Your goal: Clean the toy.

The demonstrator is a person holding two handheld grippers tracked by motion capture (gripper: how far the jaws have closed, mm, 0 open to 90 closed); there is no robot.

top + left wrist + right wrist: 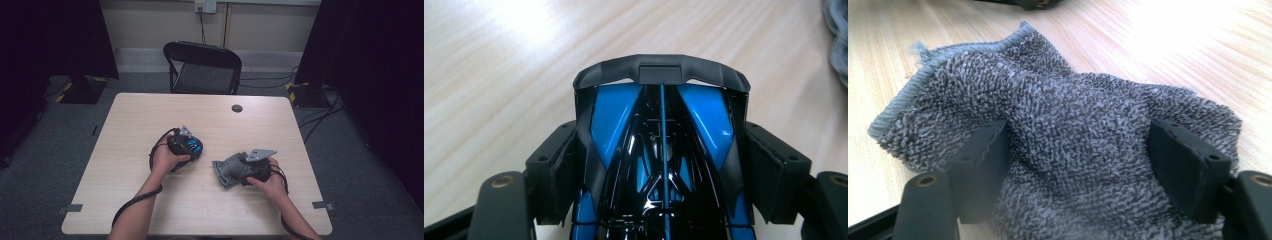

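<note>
In the left gripper view, a glossy blue and black toy car body (614, 115) sits between my left gripper's (661, 170) two pads, which press on its sides. The high view shows this gripper (186, 145) left of the table's middle, with the blue toy (194, 146) in it. My right gripper (1078, 170) is shut on a bunched grey terry cloth (1063, 100), which bulges between its pads. In the high view, that cloth (227, 171) lies on the table right of centre, with the right gripper (252, 167) at its right side.
The light wooden table (150, 115) has a dark round cap (237, 108) near its far edge. A black folding chair (205, 67) stands behind the table. Cables run over the grey floor at the right (320, 112).
</note>
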